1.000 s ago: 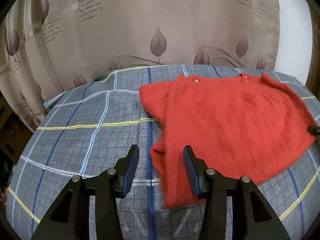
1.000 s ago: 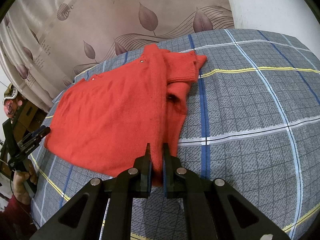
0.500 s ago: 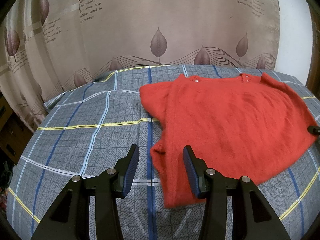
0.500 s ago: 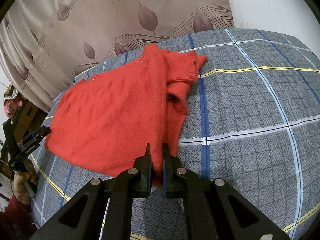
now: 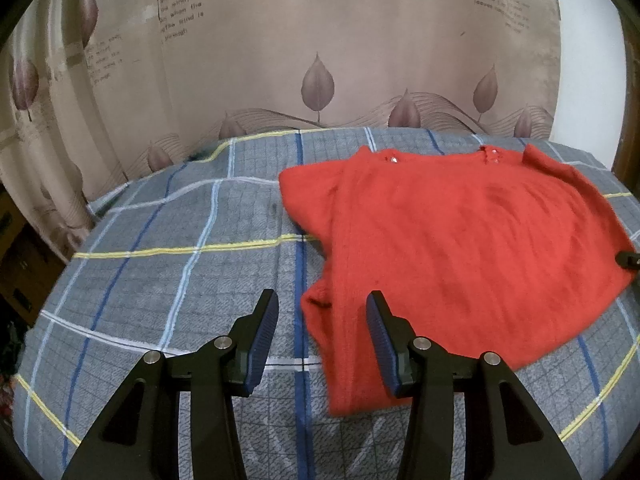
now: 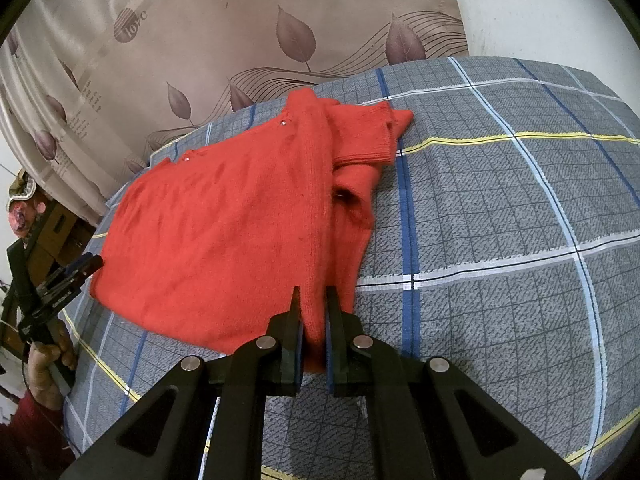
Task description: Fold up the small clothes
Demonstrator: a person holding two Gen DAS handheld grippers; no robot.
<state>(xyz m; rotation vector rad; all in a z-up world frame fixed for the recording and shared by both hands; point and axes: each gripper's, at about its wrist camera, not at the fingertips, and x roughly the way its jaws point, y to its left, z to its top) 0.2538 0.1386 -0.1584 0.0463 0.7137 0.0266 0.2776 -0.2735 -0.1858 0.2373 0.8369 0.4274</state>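
Observation:
A small red knitted sweater (image 5: 460,248) lies spread on a grey plaid bedcover (image 5: 180,280), its neckline towards the curtain. My left gripper (image 5: 322,300) stands open low over the sweater's near left corner. Red fabric lies between the fingers, but the pads do not press it. In the right wrist view the same sweater (image 6: 224,232) has a sleeve bunched along its right side. My right gripper (image 6: 313,292) is shut on the near right hem, with a fold of red knit pinched between its pads. The left gripper (image 6: 86,264) shows at the sweater's far left corner.
A beige curtain (image 5: 280,60) with leaf prints hangs behind the bed, and a white wall (image 6: 540,8) stands at the right. The bedcover (image 6: 500,200) runs wide on both sides of the sweater. A person's hand (image 6: 48,360) holds the left gripper's handle.

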